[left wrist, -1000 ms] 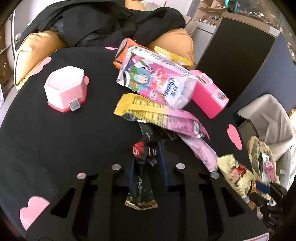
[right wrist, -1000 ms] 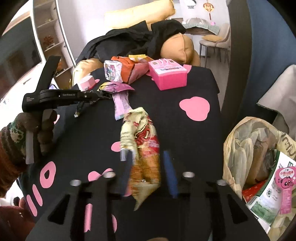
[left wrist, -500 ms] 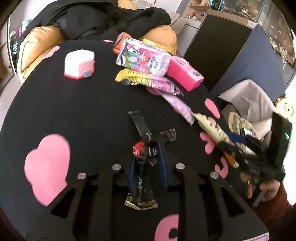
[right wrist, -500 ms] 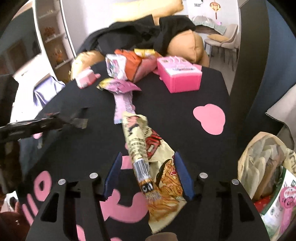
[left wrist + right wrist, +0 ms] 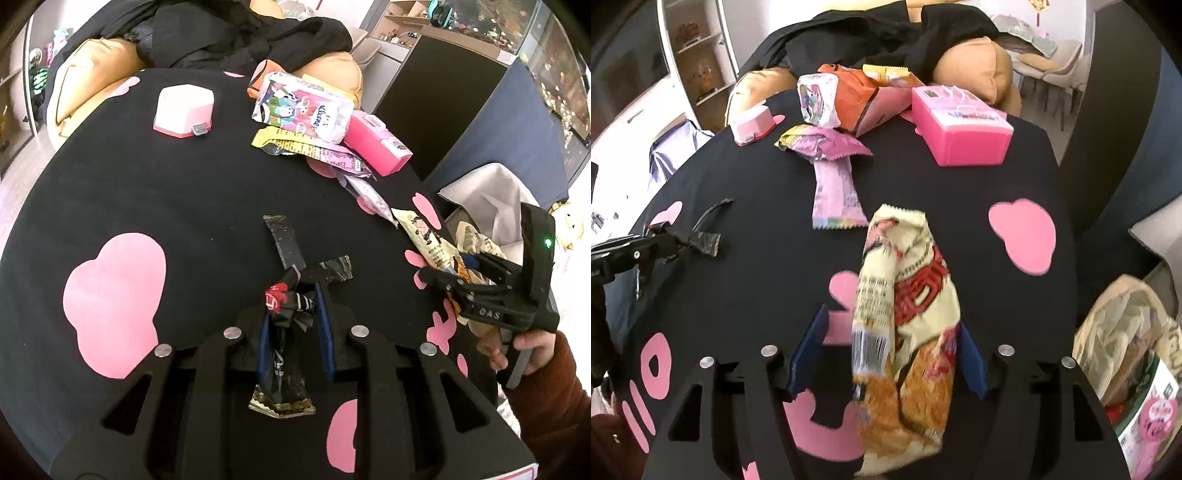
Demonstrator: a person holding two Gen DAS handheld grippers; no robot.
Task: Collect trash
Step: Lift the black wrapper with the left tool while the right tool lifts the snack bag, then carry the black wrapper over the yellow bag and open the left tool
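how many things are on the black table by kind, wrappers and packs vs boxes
Wrappers and packs: 7 - black wrapper, cream noodle pack, pale pink wrapper, yellow-and-pink wrapper, tissue pack, orange pack, yellow pack
Boxes: 2 - pink box, small pink-and-white box
Total: 9

The worktop [image 5: 155,184] wears a matt black cloth with flat pink patches. The black wrapper [image 5: 284,325] is crinkled, glossy foil. The cream snack bag [image 5: 908,310] is shiny, creased plastic film. The pink box [image 5: 960,129] is smooth, hard, glossy plastic, as is the small pink-and-white case [image 5: 183,110]. The tissue pack [image 5: 303,110] has soft, shiny film. Each tool's frame is matt black plastic with bright metal studs [image 5: 232,333]. The black garment [image 5: 229,33] is dull cloth over tan, smooth cushions [image 5: 979,70].
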